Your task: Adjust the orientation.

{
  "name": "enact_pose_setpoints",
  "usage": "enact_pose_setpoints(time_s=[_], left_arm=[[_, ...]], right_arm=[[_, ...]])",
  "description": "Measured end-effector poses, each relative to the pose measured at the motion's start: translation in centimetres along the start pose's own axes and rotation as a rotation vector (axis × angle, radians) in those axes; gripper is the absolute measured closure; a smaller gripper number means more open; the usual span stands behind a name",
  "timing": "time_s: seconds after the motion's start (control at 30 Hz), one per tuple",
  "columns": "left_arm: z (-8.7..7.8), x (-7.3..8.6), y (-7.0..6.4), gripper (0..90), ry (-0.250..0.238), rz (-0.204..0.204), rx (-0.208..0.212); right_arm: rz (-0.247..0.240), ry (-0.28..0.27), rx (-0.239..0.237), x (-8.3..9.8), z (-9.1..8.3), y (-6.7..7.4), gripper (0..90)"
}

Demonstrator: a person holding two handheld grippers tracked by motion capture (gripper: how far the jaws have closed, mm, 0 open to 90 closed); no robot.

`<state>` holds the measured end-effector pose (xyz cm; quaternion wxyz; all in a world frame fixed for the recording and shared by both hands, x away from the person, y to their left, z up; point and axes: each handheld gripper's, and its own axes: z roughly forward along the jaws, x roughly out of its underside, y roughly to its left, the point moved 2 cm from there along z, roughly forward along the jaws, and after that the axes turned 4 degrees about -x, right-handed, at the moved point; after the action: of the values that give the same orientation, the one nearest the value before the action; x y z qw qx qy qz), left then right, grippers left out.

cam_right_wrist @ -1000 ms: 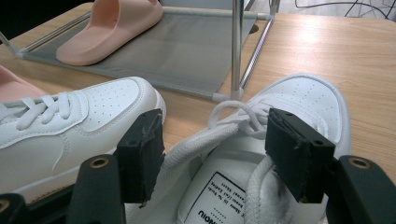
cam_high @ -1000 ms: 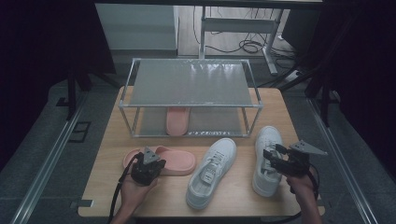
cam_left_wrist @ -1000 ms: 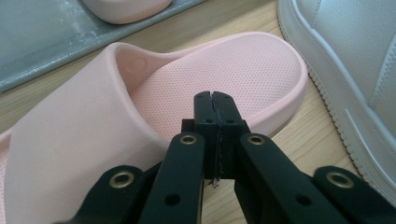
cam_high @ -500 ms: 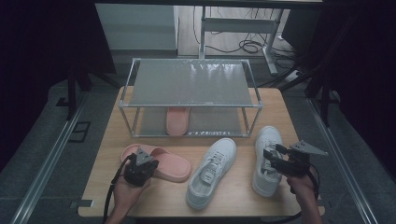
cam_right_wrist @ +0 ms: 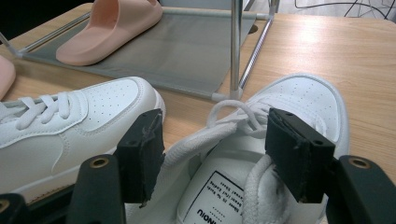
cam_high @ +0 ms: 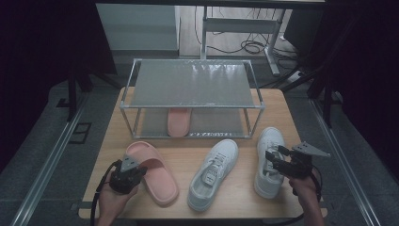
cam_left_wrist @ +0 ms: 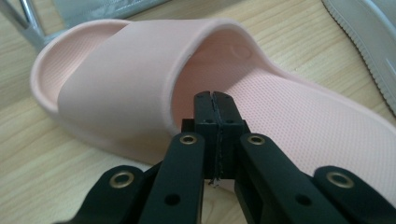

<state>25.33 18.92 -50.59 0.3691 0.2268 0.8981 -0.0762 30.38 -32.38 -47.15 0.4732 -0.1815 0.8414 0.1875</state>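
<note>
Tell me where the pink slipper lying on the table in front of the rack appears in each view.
High view: the pink slipper lies at lower left, by the left gripper.
Left gripper view: the slipper spreads across the frame behind the shut fingers.
Right gripper view: a pink sliver at the far left edge seems to be its tip.
Shared landmark: the metal shoe rack.

Two black jaws of the right gripper are seen spread wide above a white sneaker, its laces and tongue label lying between them, untouched by the pads. A second white sneaker is set just beside it on the wooden table. Beyond, a pink slipper is placed on the grey lower shelf of a metal-framed rack
</note>
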Motion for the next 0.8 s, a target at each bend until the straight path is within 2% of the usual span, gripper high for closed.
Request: enact_pose_setpoints(time_s=[0.27,0.53,0.63,0.8], left_arm=[[-0.9,0.9,1.1,89.9,0.003,-0.017,0.015],[-1.3,1.3,1.6,89.8,0.003,-0.029,0.033],[-1.6,1.3,1.5,89.7,-0.013,-0.033,0.046],[-3.4,1.6,1.4,89.7,-0.063,-0.051,0.049]], right_arm=[[0.003,0.000,0.001,0.0,0.0,0.0,37.7],[0.004,-0.004,0.003,0.0,-0.1,-0.1,37.8],[0.003,-0.007,0.002,0.0,-0.1,0.1,37.8],[0.000,-0.013,-0.002,-0.2,-0.3,0.2,37.9]])
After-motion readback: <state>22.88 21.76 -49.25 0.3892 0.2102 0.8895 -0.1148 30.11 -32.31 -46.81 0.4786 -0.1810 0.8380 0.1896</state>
